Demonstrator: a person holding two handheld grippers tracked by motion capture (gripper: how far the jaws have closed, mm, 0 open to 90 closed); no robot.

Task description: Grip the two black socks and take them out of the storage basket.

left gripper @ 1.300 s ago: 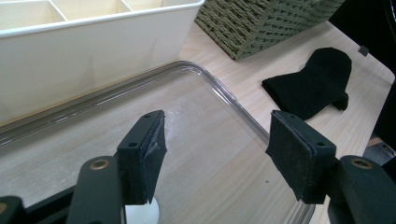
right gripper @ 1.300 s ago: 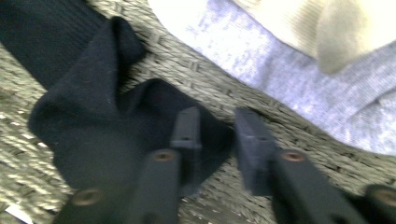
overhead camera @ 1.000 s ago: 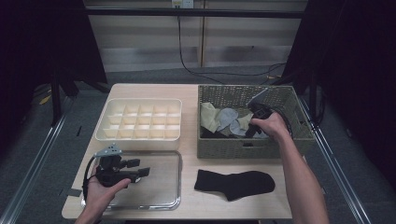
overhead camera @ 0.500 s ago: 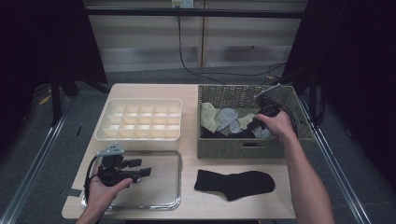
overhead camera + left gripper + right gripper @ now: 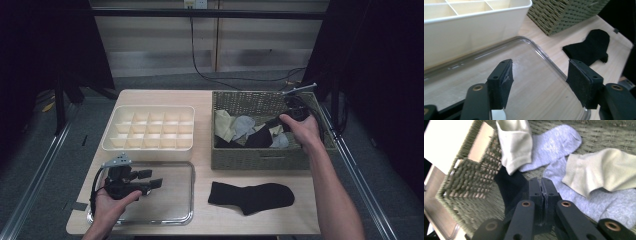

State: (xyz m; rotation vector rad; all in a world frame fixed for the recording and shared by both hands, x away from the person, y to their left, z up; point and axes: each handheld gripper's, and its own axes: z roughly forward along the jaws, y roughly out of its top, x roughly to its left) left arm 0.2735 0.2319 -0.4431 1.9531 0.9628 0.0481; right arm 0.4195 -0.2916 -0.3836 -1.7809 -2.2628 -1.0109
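My right gripper (image 5: 281, 123) is over the wicker basket (image 5: 260, 159), shut on a black sock (image 5: 260, 139) that hangs from its jaws toward the basket floor. In the right gripper view the right gripper (image 5: 542, 187) has its jaws pressed together, with the black sock (image 5: 510, 186) trailing below and to the left. A second black sock (image 5: 250, 196) lies flat on the table in front of the basket. My left gripper (image 5: 156, 181) rests open above the clear tray (image 5: 180, 210); in its own view the left gripper (image 5: 541, 80) has nothing between its jaws.
A cream divided organizer (image 5: 150, 127) stands left of the basket. Cream socks (image 5: 514, 142) and grey socks (image 5: 549, 145) lie loose in the basket. The flat black sock (image 5: 591, 48) is just beyond the tray's corner. The table's front edge runs close below the tray.
My right hand has risen and drawn back toward the basket's right side, pulling the black sock up off the pile. The left hand and gripper have not moved.
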